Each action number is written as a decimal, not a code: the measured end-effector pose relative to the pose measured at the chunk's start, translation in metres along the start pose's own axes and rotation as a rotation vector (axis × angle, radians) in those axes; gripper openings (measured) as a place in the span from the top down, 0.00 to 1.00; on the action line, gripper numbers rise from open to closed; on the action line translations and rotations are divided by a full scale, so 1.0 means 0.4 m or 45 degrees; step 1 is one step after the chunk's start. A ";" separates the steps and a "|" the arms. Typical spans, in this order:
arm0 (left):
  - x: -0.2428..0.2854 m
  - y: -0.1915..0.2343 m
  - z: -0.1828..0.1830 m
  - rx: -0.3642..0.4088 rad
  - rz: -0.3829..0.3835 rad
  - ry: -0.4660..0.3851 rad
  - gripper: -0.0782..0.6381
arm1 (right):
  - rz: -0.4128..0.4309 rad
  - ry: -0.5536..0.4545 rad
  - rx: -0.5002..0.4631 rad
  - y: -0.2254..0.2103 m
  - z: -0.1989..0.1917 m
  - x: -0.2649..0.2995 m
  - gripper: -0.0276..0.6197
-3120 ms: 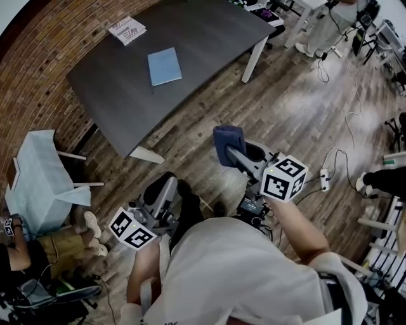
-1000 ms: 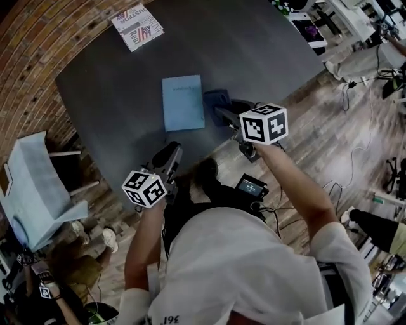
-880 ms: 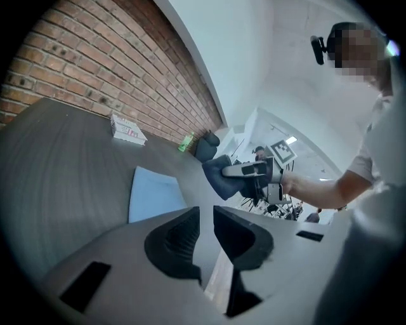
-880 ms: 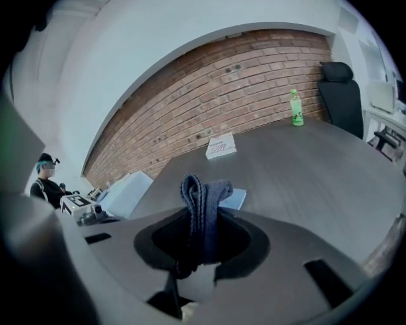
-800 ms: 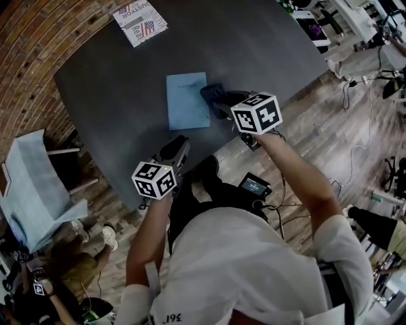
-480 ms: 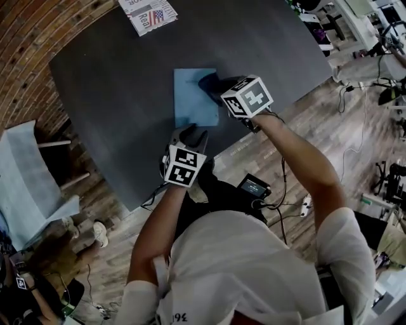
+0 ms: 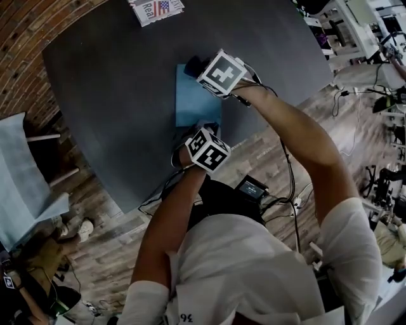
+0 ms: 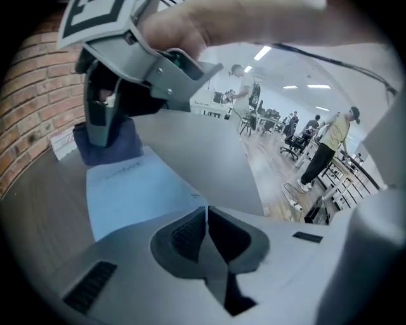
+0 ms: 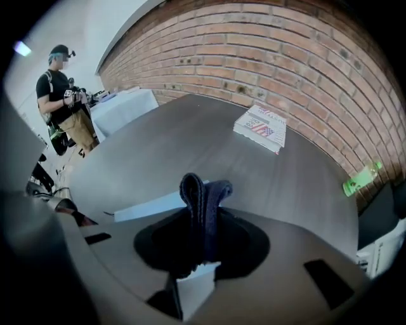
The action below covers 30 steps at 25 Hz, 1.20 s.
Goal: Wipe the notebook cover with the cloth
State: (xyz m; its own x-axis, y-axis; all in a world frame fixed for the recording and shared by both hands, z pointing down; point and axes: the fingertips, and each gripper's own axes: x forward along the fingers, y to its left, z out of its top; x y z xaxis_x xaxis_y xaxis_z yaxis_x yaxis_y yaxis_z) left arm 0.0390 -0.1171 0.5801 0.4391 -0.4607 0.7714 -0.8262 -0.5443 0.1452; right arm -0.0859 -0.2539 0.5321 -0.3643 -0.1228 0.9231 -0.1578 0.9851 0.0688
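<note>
A light blue notebook (image 7: 189, 98) lies flat on the dark table (image 7: 108, 95). My right gripper (image 7: 194, 67) is shut on a folded dark blue cloth (image 7: 191, 65), which rests at the notebook's far end. From the right gripper view, the cloth (image 9: 203, 198) stands pinched between the jaws, and the notebook (image 9: 155, 205) shows just beyond. My left gripper (image 7: 198, 129) is at the notebook's near edge with its jaws together. The left gripper view looks across the notebook (image 8: 133, 190) to the cloth (image 8: 108, 145) under the right gripper (image 8: 104, 120).
A printed magazine (image 7: 156, 9) lies at the table's far edge, by the brick wall (image 9: 266, 51). A green bottle (image 9: 359, 180) stands at the right of the right gripper view. People stand around the room beyond, and a pale chair (image 7: 22, 184) is left of the table.
Both grippers have moved forward over the table. The right one carried the cloth from beside the notebook onto its far end. The left one came up to the notebook's near edge.
</note>
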 end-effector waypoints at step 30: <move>0.026 -0.002 -0.017 -0.115 -0.056 -0.002 0.87 | -0.038 0.414 -0.678 0.089 0.096 0.149 0.79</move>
State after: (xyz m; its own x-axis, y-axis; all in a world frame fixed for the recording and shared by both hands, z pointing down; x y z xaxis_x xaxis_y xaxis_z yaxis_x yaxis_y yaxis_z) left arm 0.0418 -0.1166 0.5922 0.4760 -0.4386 0.7623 -0.8345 -0.4988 0.2341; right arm -0.1486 -0.2309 0.5751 -0.0556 -0.1911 0.9800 0.3461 0.9170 0.1984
